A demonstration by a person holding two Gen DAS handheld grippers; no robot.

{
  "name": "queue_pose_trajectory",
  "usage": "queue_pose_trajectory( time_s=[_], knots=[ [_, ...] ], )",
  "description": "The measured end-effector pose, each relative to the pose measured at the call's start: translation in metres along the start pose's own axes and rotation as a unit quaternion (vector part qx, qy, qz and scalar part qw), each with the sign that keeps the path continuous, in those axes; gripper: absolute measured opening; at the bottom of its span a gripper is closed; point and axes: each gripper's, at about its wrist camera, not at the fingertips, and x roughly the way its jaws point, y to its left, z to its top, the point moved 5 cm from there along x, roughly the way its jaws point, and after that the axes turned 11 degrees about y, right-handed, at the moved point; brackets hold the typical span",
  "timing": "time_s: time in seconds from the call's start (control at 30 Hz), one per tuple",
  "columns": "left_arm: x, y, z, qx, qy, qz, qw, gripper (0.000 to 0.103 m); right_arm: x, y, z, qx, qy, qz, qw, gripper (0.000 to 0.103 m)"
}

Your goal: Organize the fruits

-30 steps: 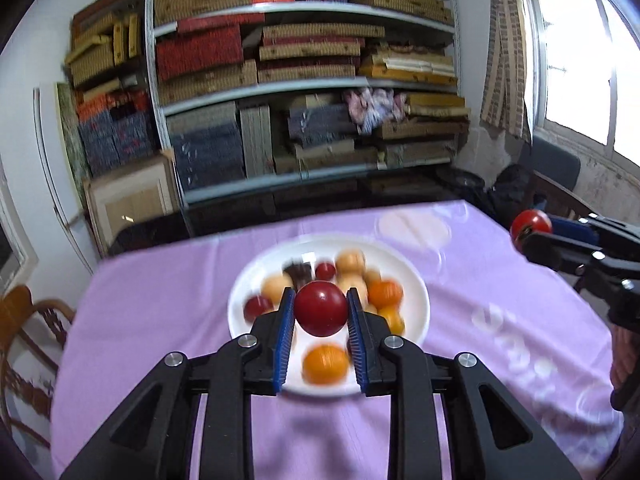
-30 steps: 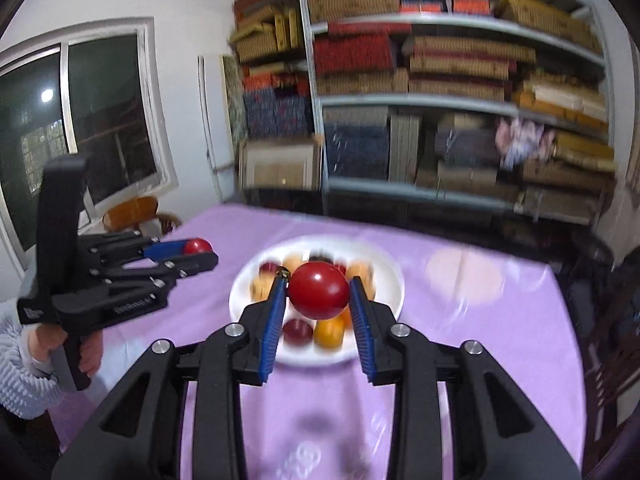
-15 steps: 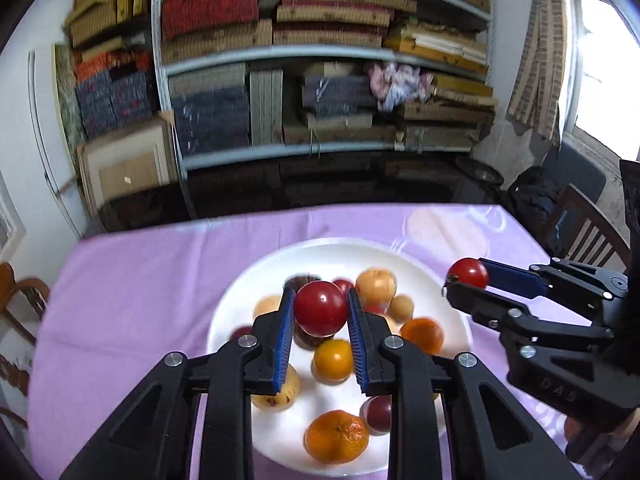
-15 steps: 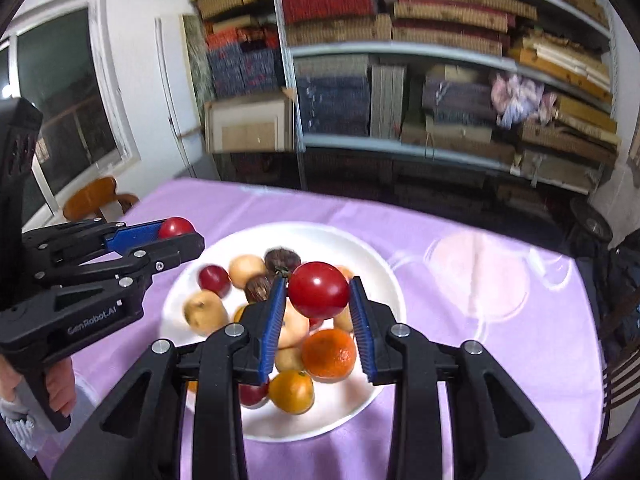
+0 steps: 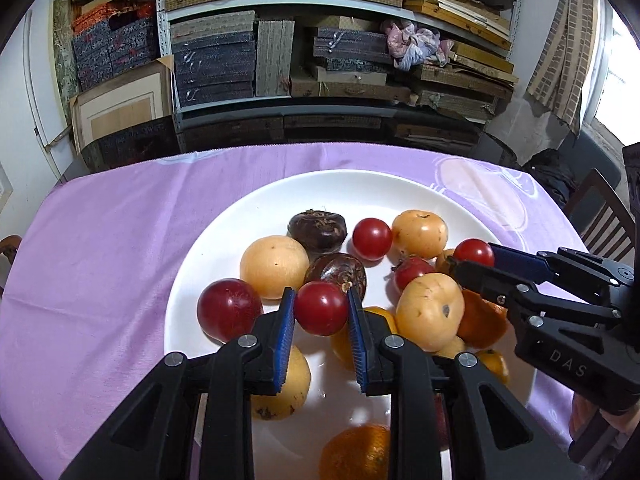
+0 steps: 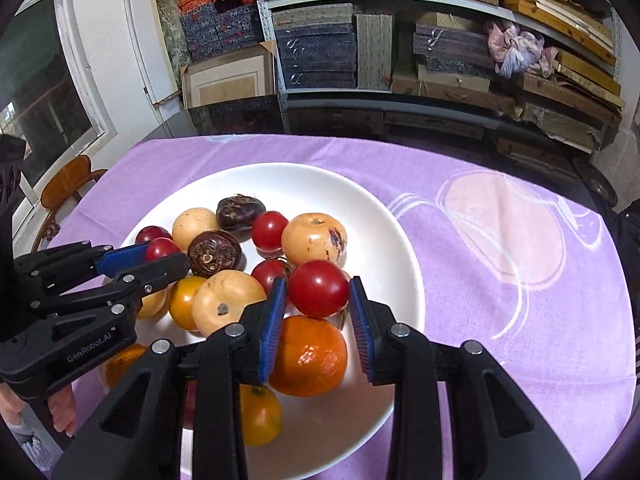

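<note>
- Since 1 second ago both grippers have come down and forward toward the white plate [image 5: 208, 264]; it was small and well ahead then, and now it fills the middle of both wrist views with its fruit large below the fingers.
- The left gripper [image 5: 321, 309] is clamped on a red tomato [image 5: 321, 309], pressed between its 2 blue pads, just as before.
- That tomato hangs over the near side of the pile, just in front of a dark brown fruit [image 5: 338, 274] and beside a dark red fruit [image 5: 229, 309] to the gripper's left.
- The right gripper [image 6: 318, 295] is likewise closed on a second red tomato [image 6: 318, 295], pinched between its blue pads.
- This one sits just above an orange [image 6: 308, 356], near the plate's right edge.
- Both tomatoes are round, so no long axis or pointing end can be told; no stem end shows.
- Each gripper appears in the other's view at the side, its tips over the fruit.
- The plate rests on a purple tablecloth [image 6: 500, 240].
</note>
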Motion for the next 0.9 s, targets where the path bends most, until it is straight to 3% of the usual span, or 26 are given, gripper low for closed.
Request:
queue_pose_trajectory(
  time_s=[0.33,0.43,0.53,0.6,0.7,0.77,0.9],
  knots=[
    [0.010,0.003,-0.002,0.002,-0.005,0.022,0.9997,0.028,0.010,0.003,-0.004,-0.009,0.009,-0.001,1.000,0.030],
    [0.009,0.005,-0.002,-0.011,-0.007,0.017,0.9998,0.040,0.009,0.005,-0.003,-0.010,0.007,-0.007,1.000,0.030],
    [0.007,0.005,0.000,-0.015,-0.006,0.003,0.9999,0.049,0.006,0.003,-0.002,-0.003,0.005,-0.009,1.000,0.041],
    [0.003,0.002,0.001,-0.014,-0.006,-0.005,0.9999,0.066,0.004,0.000,-0.002,0.004,0.002,-0.005,1.000,0.053],
    [-0.009,-0.003,0.002,-0.009,-0.025,0.016,0.9995,0.075,-0.006,-0.003,-0.002,0.012,-0.006,-0.009,1.000,0.060],
    [-0.019,-0.004,0.004,-0.007,-0.034,0.018,0.9992,0.078,-0.015,-0.006,0.001,0.018,-0.014,-0.012,1.000,0.065],
    [-0.051,-0.002,0.011,-0.011,-0.060,0.026,0.9978,0.078,-0.048,-0.007,0.006,0.021,-0.041,-0.010,0.999,0.066]
  ],
)
